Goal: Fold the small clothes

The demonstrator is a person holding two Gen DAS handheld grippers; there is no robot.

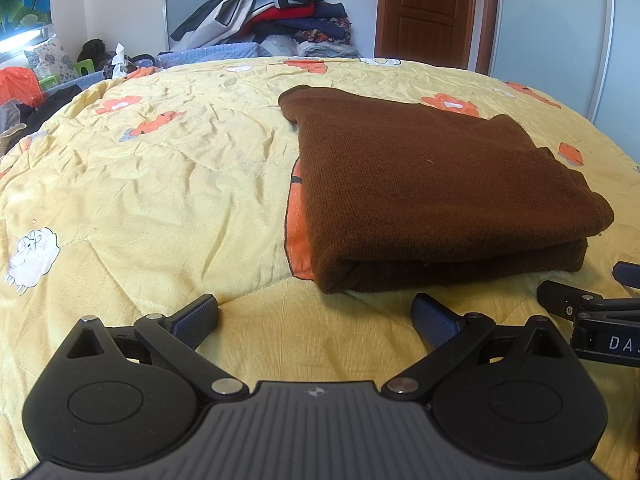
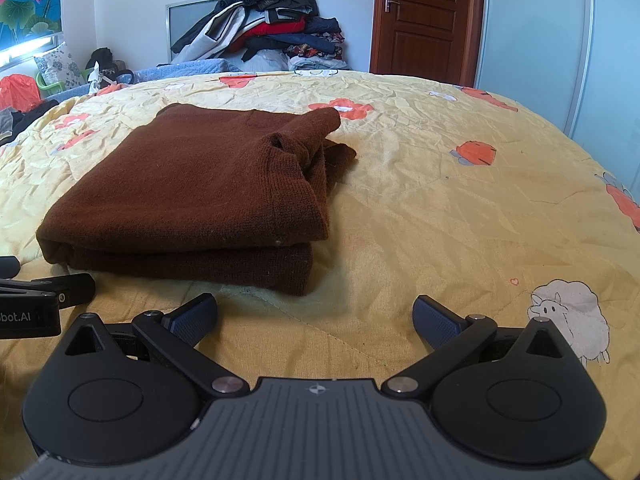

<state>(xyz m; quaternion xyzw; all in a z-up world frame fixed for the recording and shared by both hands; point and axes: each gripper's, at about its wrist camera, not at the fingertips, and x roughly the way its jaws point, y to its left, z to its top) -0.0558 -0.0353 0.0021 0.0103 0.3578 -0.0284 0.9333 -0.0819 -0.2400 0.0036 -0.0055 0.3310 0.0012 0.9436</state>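
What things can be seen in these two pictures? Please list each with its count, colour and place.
sweater: one, brown, folded, on the bed quilt.
quilt: one, yellow with orange and white prints, covers the bed.
clothes pile: one heap, mixed dark, red and white, behind the bed by the wall.
door: one, brown wood, far wall, closed.
wardrobe panel: one, pale, right of the door.
left gripper: one, black, fingers open, in front of the sweater.
right gripper: one, black, fingers open, beside the left one.

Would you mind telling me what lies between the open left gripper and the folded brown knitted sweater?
Only bare yellow quilt separates the left gripper from the sweater, per the left wrist view.
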